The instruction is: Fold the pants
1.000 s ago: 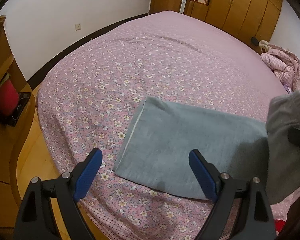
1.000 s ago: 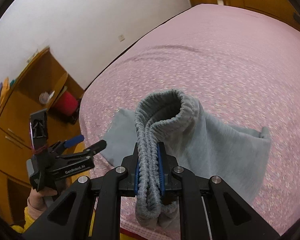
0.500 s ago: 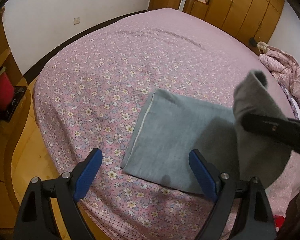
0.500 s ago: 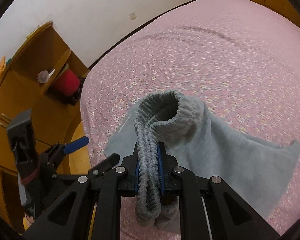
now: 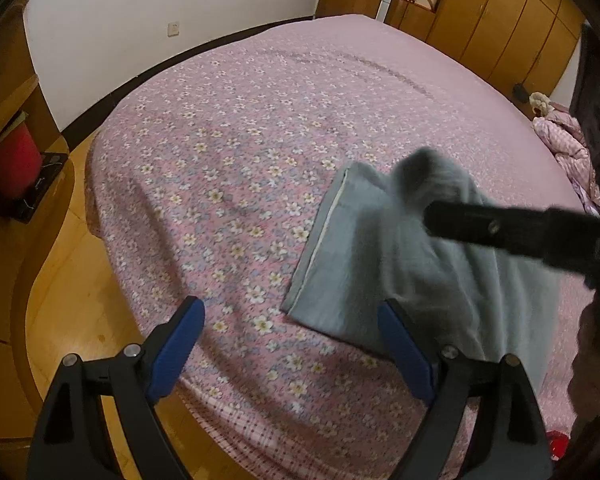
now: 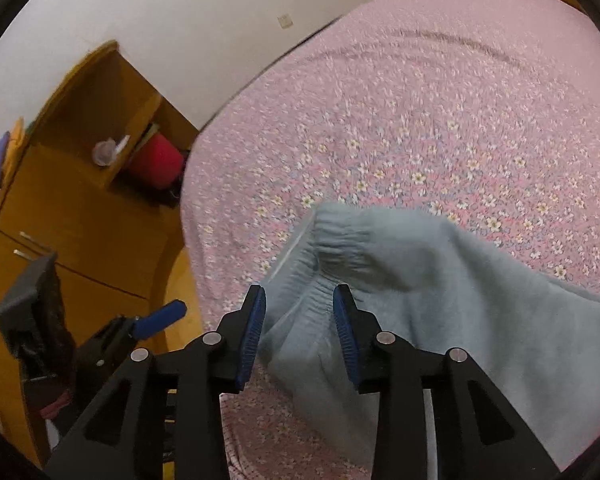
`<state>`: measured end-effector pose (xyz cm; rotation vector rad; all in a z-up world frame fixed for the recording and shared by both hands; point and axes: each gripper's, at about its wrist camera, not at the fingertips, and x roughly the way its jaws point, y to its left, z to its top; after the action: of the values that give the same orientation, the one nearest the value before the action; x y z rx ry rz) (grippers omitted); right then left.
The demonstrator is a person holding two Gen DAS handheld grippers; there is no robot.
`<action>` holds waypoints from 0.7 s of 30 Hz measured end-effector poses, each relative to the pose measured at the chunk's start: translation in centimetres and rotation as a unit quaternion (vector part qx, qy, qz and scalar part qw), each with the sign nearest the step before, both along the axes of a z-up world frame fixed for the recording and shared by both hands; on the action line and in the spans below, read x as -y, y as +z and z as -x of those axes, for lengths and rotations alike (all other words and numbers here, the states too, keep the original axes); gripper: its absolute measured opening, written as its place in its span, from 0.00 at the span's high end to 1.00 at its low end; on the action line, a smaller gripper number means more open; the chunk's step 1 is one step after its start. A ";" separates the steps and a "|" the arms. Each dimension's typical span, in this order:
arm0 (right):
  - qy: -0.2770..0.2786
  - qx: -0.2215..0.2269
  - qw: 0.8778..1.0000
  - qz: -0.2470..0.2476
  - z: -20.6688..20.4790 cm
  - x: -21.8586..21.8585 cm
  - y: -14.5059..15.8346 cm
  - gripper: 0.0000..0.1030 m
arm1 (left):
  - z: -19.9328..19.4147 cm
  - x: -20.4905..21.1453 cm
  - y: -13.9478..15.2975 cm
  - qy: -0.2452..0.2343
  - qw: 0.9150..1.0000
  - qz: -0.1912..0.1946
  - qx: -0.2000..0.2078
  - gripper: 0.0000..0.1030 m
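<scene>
- Your right gripper (image 6: 299, 332) has its blue fingers (image 6: 253, 334) parted; the elastic waistband (image 6: 336, 248) of the one pair of soft grey-blue fleece pants (image 6: 460, 304) sits between them, loose, I judge.
- Those pants lie partly folded on the pink floral bedspread (image 5: 260, 140), lower right of the left view, long axis running rightward.
- Your left gripper (image 5: 290, 346) is spread wide, empty, just beside the folded edge; the right is nearer.
- Count: two grippers.
</scene>
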<state>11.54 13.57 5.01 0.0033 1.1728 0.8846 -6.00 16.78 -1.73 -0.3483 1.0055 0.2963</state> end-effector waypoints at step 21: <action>-0.146 0.063 0.983 0.089 1.2 17.7 -1.4 0.65 | -2.0 4.9 1.1 -0.045 0.997 0.049 0.027 0.12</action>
<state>10.36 -4.16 3.61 -0.0257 1.0960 0.5124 -4.00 11.85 -0.67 -0.3965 0.9811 0.1548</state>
